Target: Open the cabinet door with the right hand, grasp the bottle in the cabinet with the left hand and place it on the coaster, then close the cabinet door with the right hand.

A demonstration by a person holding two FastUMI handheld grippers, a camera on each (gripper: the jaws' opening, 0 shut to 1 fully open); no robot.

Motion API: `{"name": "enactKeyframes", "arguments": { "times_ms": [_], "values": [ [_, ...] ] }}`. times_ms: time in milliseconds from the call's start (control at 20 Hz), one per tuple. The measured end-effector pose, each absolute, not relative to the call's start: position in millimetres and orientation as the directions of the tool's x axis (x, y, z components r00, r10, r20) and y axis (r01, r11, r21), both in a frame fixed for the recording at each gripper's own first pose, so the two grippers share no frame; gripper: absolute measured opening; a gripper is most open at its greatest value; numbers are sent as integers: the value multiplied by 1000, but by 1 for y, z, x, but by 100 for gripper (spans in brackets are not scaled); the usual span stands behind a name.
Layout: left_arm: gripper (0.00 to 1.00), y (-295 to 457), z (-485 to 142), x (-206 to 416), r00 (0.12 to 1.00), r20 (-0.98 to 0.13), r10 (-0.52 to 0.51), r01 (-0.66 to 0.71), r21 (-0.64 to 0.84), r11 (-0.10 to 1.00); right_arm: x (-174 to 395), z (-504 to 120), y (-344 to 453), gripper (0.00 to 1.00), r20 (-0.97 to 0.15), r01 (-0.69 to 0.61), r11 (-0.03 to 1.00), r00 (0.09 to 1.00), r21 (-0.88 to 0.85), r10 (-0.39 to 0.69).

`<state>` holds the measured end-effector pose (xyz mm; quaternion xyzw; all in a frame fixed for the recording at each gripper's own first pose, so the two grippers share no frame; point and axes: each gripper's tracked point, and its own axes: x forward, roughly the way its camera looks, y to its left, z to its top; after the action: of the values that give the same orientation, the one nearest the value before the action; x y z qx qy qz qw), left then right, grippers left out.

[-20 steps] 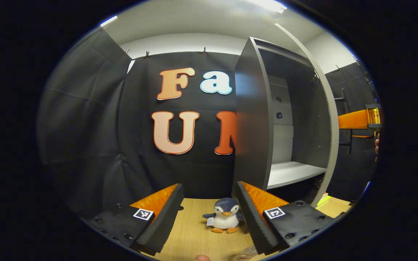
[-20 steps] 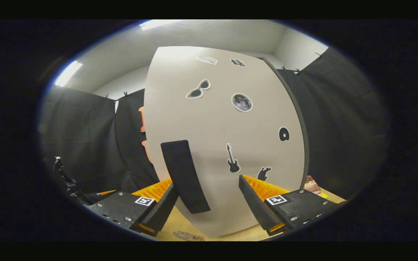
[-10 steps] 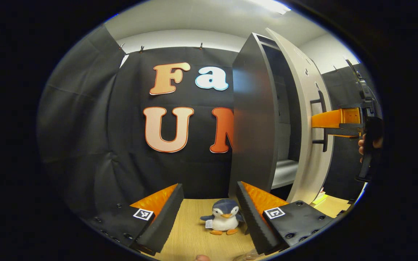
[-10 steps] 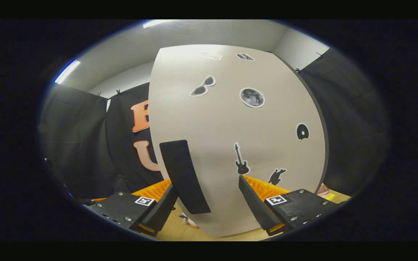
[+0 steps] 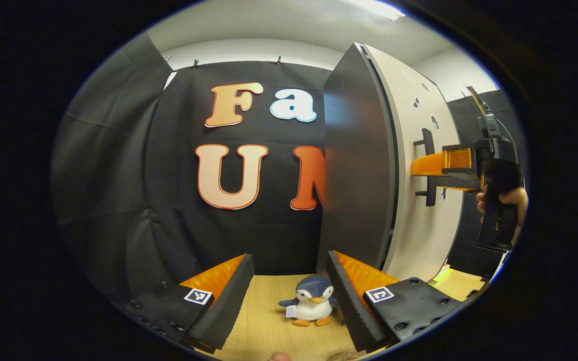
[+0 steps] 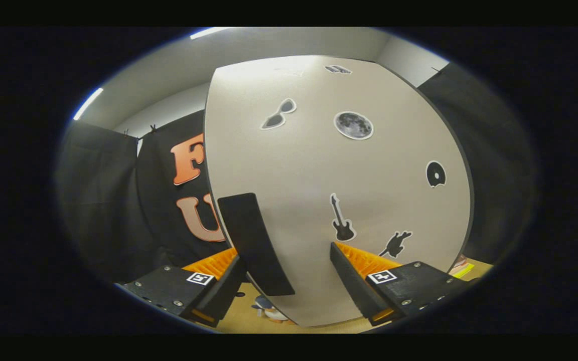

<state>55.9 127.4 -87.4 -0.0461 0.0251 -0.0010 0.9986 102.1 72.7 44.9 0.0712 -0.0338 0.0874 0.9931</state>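
The left gripper (image 5: 289,301) stands wide open above the pale wooden tabletop (image 5: 264,326), a small plush penguin (image 5: 311,307) between its fingers. Beyond, the right gripper (image 6: 286,281), spread open, has the black bar handle (image 6: 254,243) of the beige sticker-covered cabinet door (image 6: 339,170) between its fingers.

Ceiling strip lights (image 5: 377,7) give even brightness; fisheye bends edges, focus sharp.

Black cloth walls (image 5: 118,165), white ceiling (image 5: 269,22), wooden tabletop (image 5: 269,326).
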Motion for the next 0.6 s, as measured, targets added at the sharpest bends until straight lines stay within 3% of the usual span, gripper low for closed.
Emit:
{"name": "enactKeyframes", "arguments": {
  "times_ms": [600],
  "values": [
    [95,133,-93,62,998,-67,-7,0,-107,994,108,39,73,96,48,-152,978,988,141,147]
  ]
}}
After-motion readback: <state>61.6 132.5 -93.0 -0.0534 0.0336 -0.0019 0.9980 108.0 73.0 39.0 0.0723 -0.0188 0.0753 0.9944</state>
